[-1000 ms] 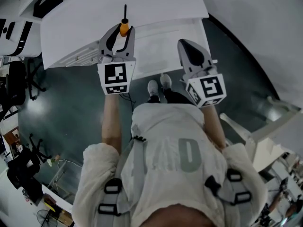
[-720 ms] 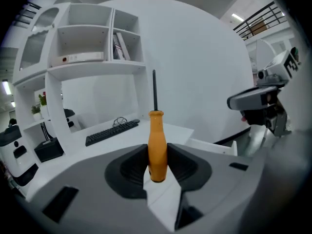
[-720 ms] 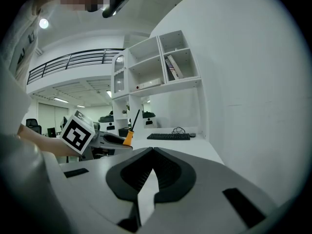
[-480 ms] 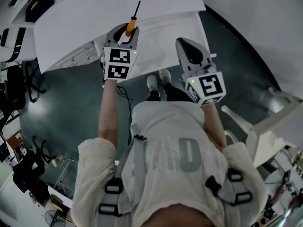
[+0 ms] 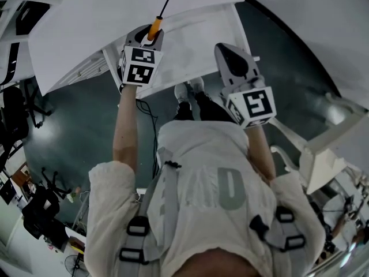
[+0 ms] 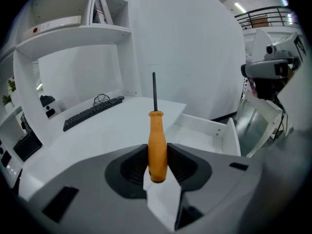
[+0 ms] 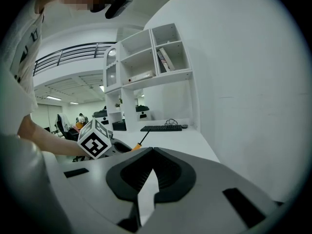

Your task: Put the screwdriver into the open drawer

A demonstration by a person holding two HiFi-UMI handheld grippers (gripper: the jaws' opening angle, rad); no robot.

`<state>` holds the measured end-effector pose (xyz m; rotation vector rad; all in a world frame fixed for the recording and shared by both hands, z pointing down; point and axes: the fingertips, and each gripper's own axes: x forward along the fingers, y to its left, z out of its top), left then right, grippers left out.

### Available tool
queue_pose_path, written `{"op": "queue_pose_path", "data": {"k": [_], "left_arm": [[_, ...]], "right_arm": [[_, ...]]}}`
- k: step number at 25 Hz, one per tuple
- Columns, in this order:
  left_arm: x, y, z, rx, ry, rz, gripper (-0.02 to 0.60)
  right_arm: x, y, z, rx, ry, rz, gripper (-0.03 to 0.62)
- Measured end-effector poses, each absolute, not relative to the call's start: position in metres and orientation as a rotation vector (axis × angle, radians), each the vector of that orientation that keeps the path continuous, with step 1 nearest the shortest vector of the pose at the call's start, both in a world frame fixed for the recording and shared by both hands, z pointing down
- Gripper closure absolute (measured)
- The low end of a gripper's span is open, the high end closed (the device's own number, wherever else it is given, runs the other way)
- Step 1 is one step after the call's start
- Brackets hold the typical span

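Note:
The screwdriver [image 5: 154, 25] has an orange handle and a thin black shaft. My left gripper [image 5: 148, 38] is shut on the handle, and the shaft sticks out forward over the white desk. In the left gripper view the screwdriver [image 6: 157, 143] stands upright between the jaws of the left gripper [image 6: 157, 154]. The open white drawer [image 5: 193, 45] is pulled out from the desk, just right of that gripper; its inside shows as the drawer [image 6: 202, 136]. My right gripper [image 5: 223, 51] hangs over the drawer's right side, shut and holding nothing, seen also as the right gripper [image 7: 152, 151].
A black keyboard [image 6: 92, 112] and a cable lie far back on the desk [image 5: 115, 13], below a white shelf unit [image 6: 73, 28]. A white chair [image 5: 323, 149] stands at the right. Office chairs [image 5: 17, 114] stand on the dark floor at the left.
My left gripper has gone down and forward with the screwdriver, tipping its shaft toward the desk and drawer. The right gripper has shifted only a little.

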<state>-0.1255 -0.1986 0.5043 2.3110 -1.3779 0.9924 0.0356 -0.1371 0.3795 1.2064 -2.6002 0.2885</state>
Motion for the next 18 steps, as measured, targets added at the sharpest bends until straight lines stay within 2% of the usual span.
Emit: {"op": "queue_pose_path", "data": {"k": [18], "left_arm": [[-0.100,-0.191,0.600,2.250,-1.098,1.222,0.460]], "right_arm": [[0.071,-0.125,0.405,1.264,-2.478,0.301,0.589]]}}
